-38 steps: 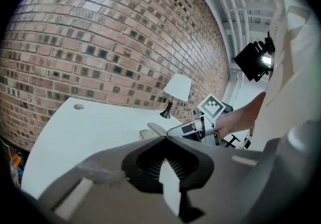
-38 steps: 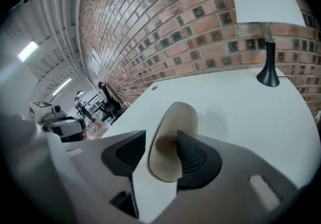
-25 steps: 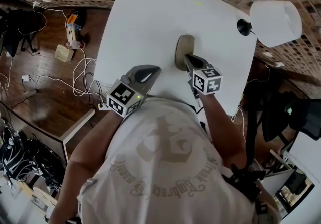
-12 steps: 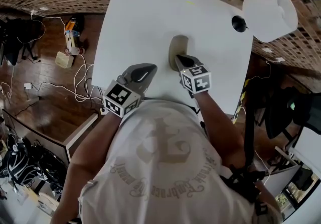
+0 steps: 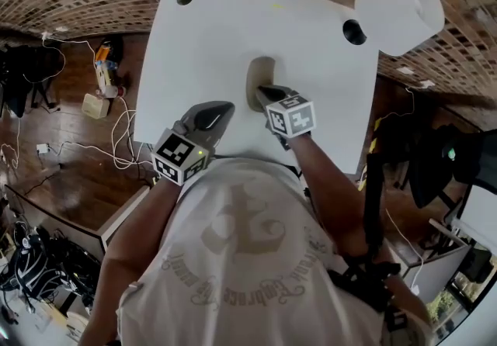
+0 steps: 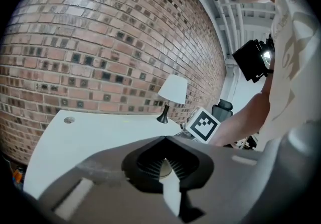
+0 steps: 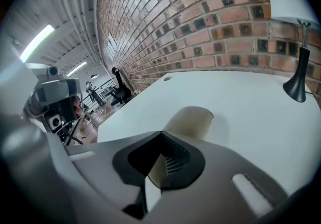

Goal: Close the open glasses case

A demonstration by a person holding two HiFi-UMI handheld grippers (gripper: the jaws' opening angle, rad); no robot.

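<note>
White tabletop (image 5: 217, 34), lamp (image 5: 400, 15) at its far right corner. Beige glasses case (image 5: 259, 77) lies mid-tabletop. Right claw (image 5: 262, 91) closed, empty, tips at the case's near end. Left claw (image 5: 224, 108) closed, empty, near edge, left of the case.

White table (image 5: 217, 34): beige glasses case (image 5: 258, 77) mid-top, lamp (image 5: 400, 15) (far corner).
</note>
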